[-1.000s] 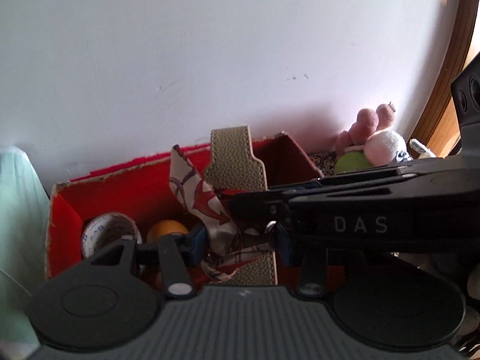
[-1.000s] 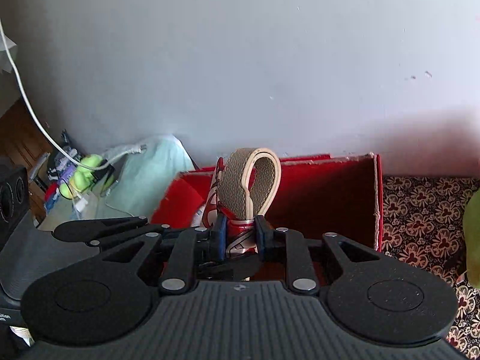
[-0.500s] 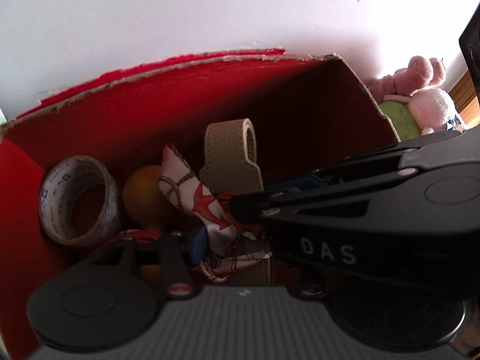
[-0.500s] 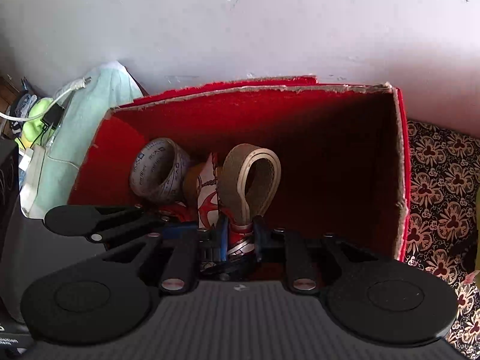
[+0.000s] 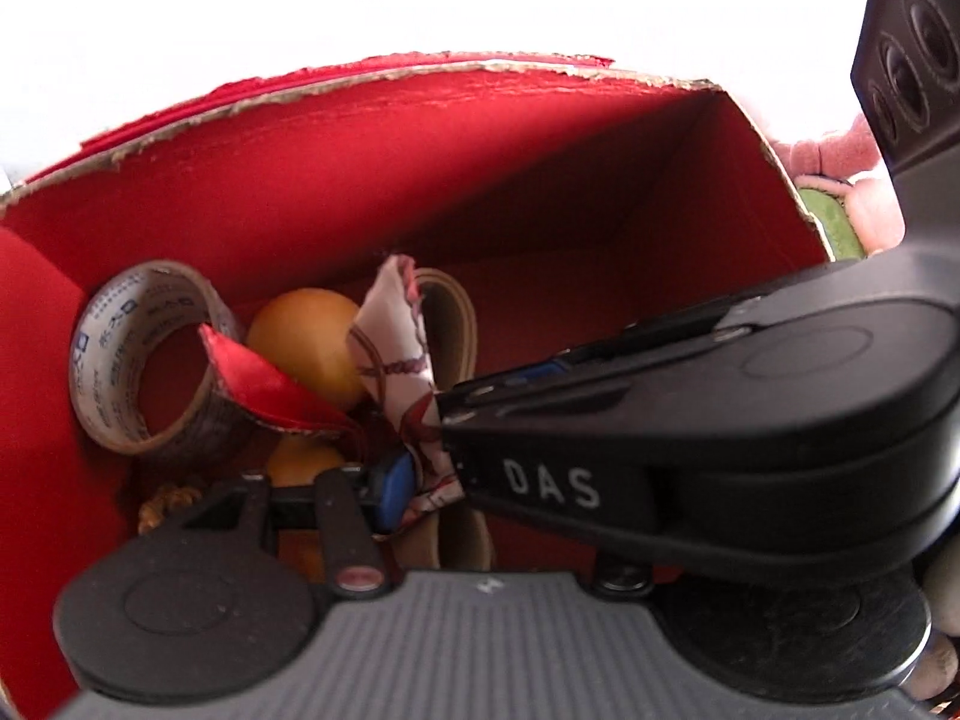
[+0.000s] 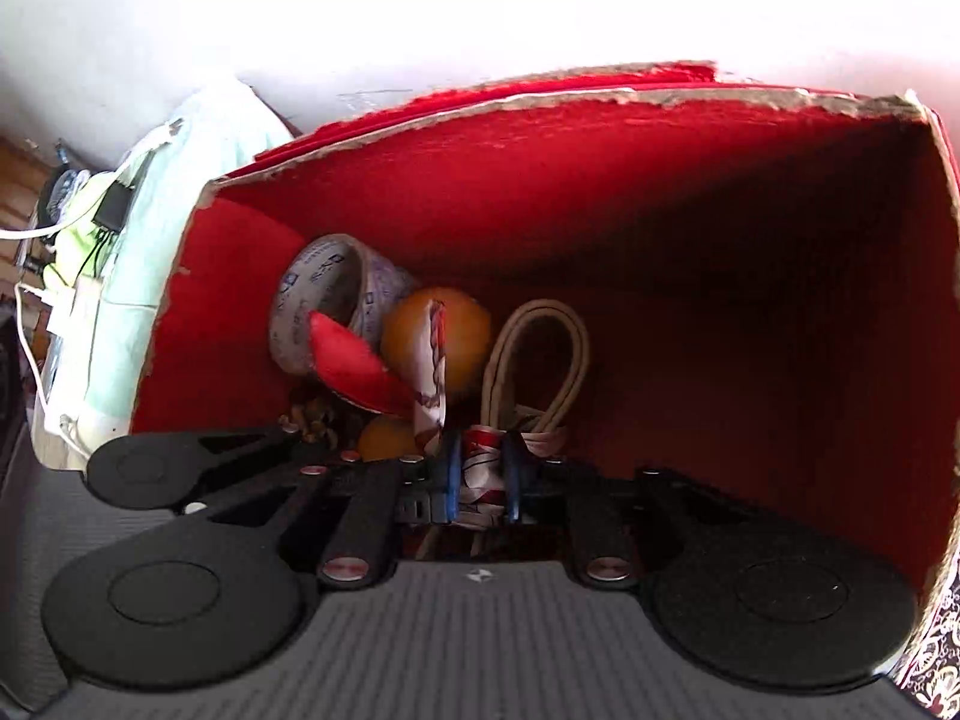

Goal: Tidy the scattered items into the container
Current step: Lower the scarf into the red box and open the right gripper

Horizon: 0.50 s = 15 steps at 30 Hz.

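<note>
Already most of the tidying looks done: the big red cardboard box with ragged torn rims [image 6: 690,192] fills both views and carries several things on its floor. Toward its left wall stands a wide roll of printed packing tape [image 5: 138,360], with a loose red cardboard flap [image 5: 270,390] poking through its ring, and just beside it a round orange ball [image 5: 312,354]; a smaller orange shape sits nearer the front wall, too hidden to name. Down in the box too is the item now being delivered, a beige leather strap folded into a loop with a white-and-red patterned silk scarf [image 5: 396,354] tied round it; the loop [image 6: 540,360] sits at the middle of the floor, just right of the ball. The right gripper [image 6: 483,480] is clenched on the scarf-wrapped part of the strap, its blue pads pressing the cloth from both sides. The left gripper [image 5: 420,474] has one blue pad against the scarf, but its other finger is hidden behind the right tool, so I cannot tell whether it truly grips. What is left, I judge, is to let go and withdraw; a pink plush toy [image 5: 840,156] beyond the box's right wall may yet need collecting. Compared with a second ago, both tools have tipped downward and sunk from above the rim into the box, carrying the strap from rim height to the floor.
</note>
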Each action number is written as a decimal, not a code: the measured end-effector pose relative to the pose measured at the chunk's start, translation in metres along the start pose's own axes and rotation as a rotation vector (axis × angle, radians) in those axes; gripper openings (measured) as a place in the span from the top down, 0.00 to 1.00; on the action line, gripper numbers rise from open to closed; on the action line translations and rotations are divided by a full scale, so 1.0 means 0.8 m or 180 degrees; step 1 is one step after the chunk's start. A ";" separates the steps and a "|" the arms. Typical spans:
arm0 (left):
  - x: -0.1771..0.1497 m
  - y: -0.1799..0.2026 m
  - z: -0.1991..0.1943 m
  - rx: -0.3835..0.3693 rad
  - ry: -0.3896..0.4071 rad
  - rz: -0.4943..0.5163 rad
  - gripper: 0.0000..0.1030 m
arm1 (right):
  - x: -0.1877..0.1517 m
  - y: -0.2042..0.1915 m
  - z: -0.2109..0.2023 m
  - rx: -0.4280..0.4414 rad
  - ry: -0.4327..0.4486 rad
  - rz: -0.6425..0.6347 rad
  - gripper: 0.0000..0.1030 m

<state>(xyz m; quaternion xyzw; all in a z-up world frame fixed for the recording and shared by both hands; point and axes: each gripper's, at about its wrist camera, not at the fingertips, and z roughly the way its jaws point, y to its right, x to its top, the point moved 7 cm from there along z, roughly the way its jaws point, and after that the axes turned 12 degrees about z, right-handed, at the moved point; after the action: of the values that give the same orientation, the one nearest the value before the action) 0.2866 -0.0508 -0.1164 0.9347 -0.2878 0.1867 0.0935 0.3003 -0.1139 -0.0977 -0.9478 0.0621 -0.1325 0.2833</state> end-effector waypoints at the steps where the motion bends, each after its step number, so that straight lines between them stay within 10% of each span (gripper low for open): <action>1: -0.001 0.001 0.001 0.0015 0.0004 0.0006 0.61 | 0.001 0.001 0.000 0.0027 -0.0008 0.0013 0.84; 15: -0.010 0.005 -0.003 0.0408 0.0149 -0.0070 0.58 | 0.002 0.000 -0.016 -0.0028 0.0308 -0.0004 0.76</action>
<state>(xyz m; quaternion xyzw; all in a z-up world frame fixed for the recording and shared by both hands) 0.2777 -0.0497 -0.1174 0.9372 -0.2626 0.2254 0.0423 0.2983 -0.1209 -0.0869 -0.9415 0.0757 -0.1781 0.2757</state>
